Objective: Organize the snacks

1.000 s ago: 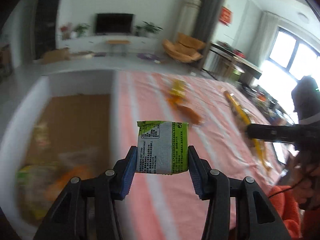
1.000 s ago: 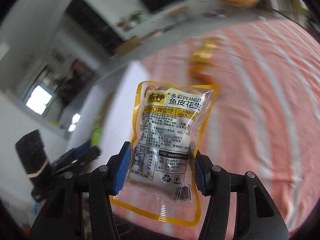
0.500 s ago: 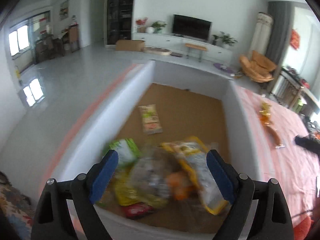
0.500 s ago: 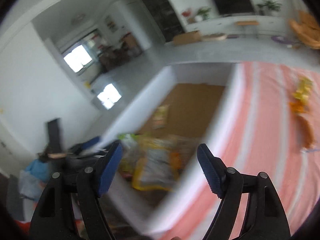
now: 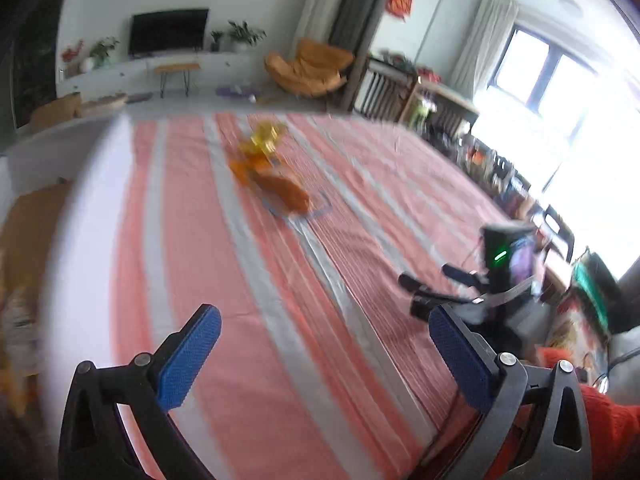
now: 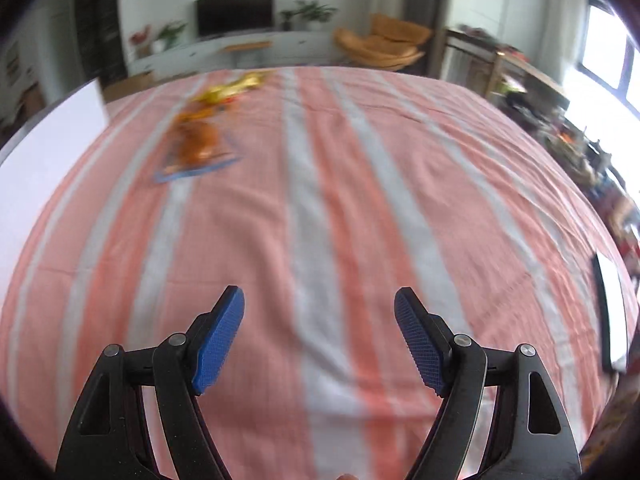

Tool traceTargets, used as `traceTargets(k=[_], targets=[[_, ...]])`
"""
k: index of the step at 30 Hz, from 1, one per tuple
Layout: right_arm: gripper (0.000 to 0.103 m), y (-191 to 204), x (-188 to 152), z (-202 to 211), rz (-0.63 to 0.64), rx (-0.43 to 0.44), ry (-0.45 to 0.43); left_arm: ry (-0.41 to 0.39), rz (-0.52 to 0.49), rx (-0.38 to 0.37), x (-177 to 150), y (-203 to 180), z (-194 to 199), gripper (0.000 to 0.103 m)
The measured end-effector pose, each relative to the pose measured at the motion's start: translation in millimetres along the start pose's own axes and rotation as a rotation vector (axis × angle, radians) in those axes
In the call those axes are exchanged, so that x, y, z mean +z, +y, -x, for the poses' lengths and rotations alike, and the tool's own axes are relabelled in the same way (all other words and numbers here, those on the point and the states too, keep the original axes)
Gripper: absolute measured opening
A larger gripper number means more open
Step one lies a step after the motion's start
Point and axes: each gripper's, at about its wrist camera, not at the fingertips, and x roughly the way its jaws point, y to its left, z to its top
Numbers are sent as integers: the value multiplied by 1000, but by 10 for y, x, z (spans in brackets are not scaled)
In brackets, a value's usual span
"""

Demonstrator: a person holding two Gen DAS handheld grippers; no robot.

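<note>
Plainly, both grippers were seen spread wide and empty: the left gripper (image 5: 324, 354) and the right gripper (image 6: 319, 334). The remaining snack packets (image 6: 198, 142) were found blurred in the upper left of the right wrist view, well apart from either gripper, strung out away from the camera. Which was nearer could not be told. The striped worktop cloth (image 6: 360, 200) was shown beneath, a living room behind.
</note>
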Motion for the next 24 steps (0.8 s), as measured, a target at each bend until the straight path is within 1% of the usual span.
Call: traceTargets(k=[1, 2, 4, 5, 6, 9, 12, 13, 16, 19, 24], targets=[[80, -27, 4, 15, -25, 9, 6, 27, -1, 17, 4, -14, -227, 103], [80, -66, 29, -20, -47, 21, 9, 37, -2, 36, -31, -42, -350, 103], [80, -86, 27, -5, -61, 14, -2, 44, -11, 102, -46, -3, -567, 103], [80, -86, -36, 102, -61, 11, -1, 52, -17, 140, -33, 41, -695, 103], [80, -75, -27, 52, -60, 14, 11, 54, -25, 167, -29, 74, -777, 103], [80, -139, -118, 162, -54, 7, 39, 48, -47, 231, -49, 183, -926, 103], [80, -195, -192, 311, -55, 9, 35, 69, -61, 285, -75, 321, -1099, 103], [81, -205, -208, 336, -57, 8, 34, 79, -57, 290, -72, 362, -1140, 103], [83, -209, -234, 357, -53, 10, 36, 103, -31, 275, -102, 467, -1248, 103], [84, -212, -247, 363, -53, 12, 37, 107, -67, 298, -127, 416, -1281, 103], [84, -207, -247, 361, -53, 12, 37, 108, -67, 290, -120, 417, -1295, 103]])
